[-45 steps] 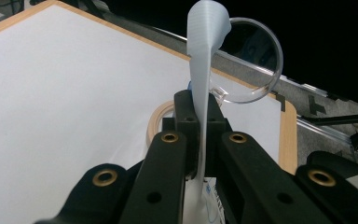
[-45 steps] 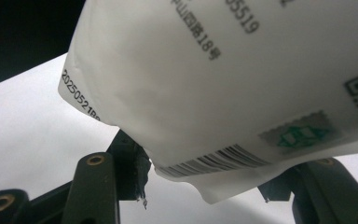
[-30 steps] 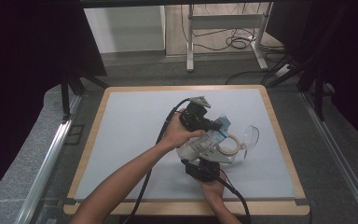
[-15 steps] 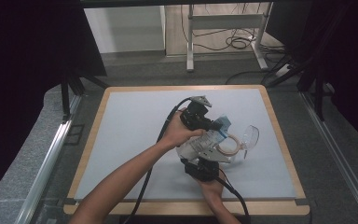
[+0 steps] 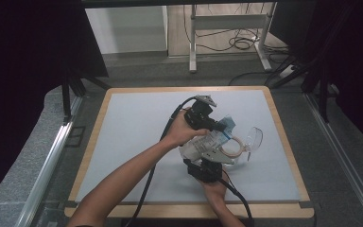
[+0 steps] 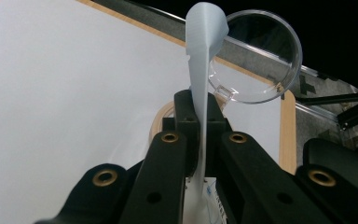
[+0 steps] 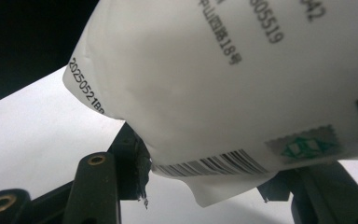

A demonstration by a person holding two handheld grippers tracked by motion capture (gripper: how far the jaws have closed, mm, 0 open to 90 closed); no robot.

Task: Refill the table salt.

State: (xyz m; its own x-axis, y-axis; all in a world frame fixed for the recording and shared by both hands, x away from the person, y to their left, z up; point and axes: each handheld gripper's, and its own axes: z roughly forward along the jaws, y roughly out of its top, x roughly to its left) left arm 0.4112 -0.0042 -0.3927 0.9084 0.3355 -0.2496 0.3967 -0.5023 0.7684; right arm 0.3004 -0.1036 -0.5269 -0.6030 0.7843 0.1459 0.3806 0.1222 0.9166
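Observation:
A white printed pouch [image 5: 202, 142] hangs above the table mat between both grippers. My left gripper [image 5: 216, 125] is shut on the pouch's thin top edge [image 6: 204, 70], which rises as a pale strip from between its jaws [image 6: 200, 105]. My right gripper [image 5: 207, 165] holds the pouch from below. In the right gripper view the pouch's barcode end [image 7: 242, 79] is wedged between the two black fingers [image 7: 130, 161], with the right gripper [image 7: 205, 172] shut on it. A clear round lid [image 5: 254, 137] and a tan ring [image 5: 232, 147] lie just right of the pouch.
The grey mat [image 5: 137, 127] has a wooden frame [image 5: 283, 127] around it. Beyond the left gripper the clear lid [image 6: 261, 60] and the tan ring [image 6: 161, 116] lie near the frame. Black cables trail from both grippers toward the near edge.

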